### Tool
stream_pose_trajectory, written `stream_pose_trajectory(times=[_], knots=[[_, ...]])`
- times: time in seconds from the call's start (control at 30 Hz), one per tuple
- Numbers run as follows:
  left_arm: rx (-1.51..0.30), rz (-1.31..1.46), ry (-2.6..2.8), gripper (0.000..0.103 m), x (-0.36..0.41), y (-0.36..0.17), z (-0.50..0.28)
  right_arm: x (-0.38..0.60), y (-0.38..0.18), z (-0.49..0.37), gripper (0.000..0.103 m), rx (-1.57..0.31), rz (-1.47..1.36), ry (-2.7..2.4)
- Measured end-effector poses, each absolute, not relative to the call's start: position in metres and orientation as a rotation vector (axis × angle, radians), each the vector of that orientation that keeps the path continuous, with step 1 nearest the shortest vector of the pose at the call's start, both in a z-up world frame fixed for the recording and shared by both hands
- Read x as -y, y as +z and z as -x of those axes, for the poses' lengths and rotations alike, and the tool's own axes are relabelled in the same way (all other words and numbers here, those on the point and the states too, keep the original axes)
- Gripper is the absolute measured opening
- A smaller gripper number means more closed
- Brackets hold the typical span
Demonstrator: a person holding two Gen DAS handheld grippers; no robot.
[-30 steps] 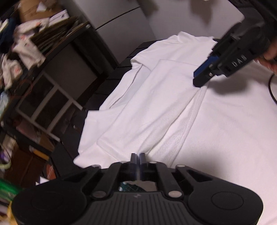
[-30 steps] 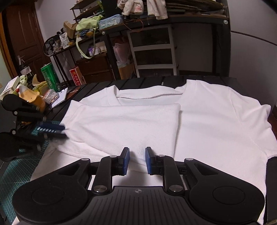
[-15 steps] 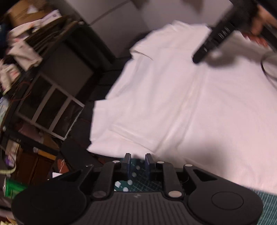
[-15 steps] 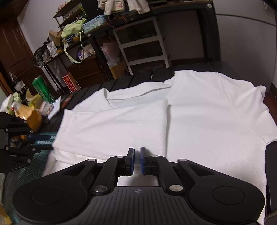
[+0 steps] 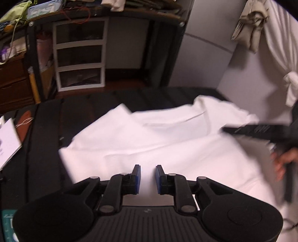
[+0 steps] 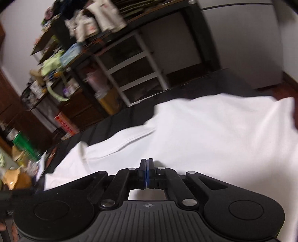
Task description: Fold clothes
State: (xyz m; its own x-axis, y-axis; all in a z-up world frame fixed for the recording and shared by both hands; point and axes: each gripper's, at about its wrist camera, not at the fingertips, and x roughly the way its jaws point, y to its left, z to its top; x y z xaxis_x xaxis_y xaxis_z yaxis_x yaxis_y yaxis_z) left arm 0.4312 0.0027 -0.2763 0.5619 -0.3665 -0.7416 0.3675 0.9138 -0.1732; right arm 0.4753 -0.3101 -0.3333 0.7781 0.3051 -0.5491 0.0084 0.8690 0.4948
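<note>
A white shirt [image 5: 167, 141] lies spread on the black table [image 5: 46, 130], with one side folded over its middle. My left gripper [image 5: 147, 173] hovers open over the shirt's near edge, and nothing is between its blue pads [image 5: 137, 178]. In the left wrist view my right gripper [image 5: 260, 130] reaches in from the right above the shirt, blurred, with a hand [image 5: 283, 162] holding it. In its own view the right gripper [image 6: 146, 163] is shut just above the shirt [image 6: 214, 134]. No cloth shows between its pads.
A white drawer unit [image 5: 80, 54] stands under a cluttered dark shelf [image 5: 104, 11] beyond the table. Papers [image 5: 7, 141] lie at the table's left edge. A green can [image 6: 26, 147] and a red box [image 6: 65, 122] sit at the left. A pale cloth [image 5: 251, 24] hangs on the wall.
My left gripper let go, opened and swung round to face the shelf side of the shirt. The right gripper closed fully and tilted, moving over the shirt's right half.
</note>
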Motion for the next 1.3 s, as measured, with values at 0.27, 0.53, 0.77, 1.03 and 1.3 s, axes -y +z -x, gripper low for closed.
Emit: stream_pose_trajectory(times=[0.27, 0.53, 0.77, 1.03, 1.3], knots=[[-0.768, 0.203, -0.385, 0.034, -0.041, -0.236, -0.400, 0.528, -0.340, -0.385, 0.058, -0.559, -1.106, 0.070], [-0.864, 0.383, -0.424, 0.040, 0.007, -0.237, -0.366, 0.570, -0.393, -0.305, 0.058, -0.614, -0.572, -0.059], [-0.985, 0.499, -0.516, 0.040, 0.084, -0.256, -0.336, 0.556, -0.463, -0.274, 0.053, -0.587, -0.451, 0.012], [-1.017, 0.526, -0.571, 0.040, 0.132, -0.290, -0.332, 0.523, -0.529, -0.274, 0.052, -0.635, -0.149, 0.185], [-0.928, 0.474, -0.632, 0.040, 0.135, -0.292, -0.322, 0.503, -0.590, -0.281, 0.043, -0.613, -0.246, 0.316]])
